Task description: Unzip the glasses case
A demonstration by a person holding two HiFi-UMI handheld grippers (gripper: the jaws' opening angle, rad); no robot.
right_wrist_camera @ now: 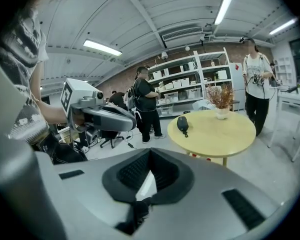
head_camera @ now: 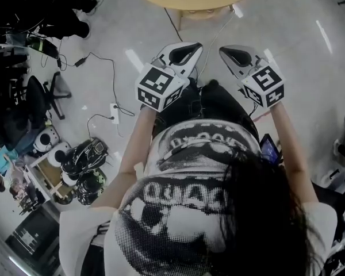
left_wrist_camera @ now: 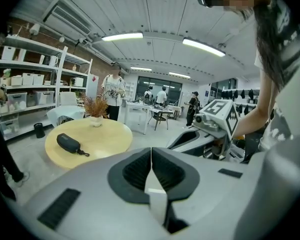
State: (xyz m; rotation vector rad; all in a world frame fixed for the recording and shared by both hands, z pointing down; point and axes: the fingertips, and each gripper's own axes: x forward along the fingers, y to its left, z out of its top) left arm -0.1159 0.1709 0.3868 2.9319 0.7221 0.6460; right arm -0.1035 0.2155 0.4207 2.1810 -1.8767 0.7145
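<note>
**A:** Left gripper view puts the dark, oblong fabric glasses case (left_wrist_camera: pixel 69 143) flat on the round pale-wood table (left_wrist_camera: pixel 106 138). It is well ahead and left of the jaws' line, too small to tell zipped from unzipped.

**B:** Its long axis?

**A:** Slantwise, cord loop at the nearer end.

**B:** And the grippers?

**A:** Left gripper (left_wrist_camera: pixel 151 154) and right gripper (right_wrist_camera: pixel 149 155) are both closed on nothing, side by side in the air. In the head view the left looks slightly nearer.

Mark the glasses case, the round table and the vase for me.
glasses case (left_wrist_camera: pixel 67 142), left gripper view, middle of its dark shell
round table (left_wrist_camera: pixel 104 140), left gripper view, bare yellow top
vase (right_wrist_camera: pixel 222 113), right gripper view, its white body
</note>
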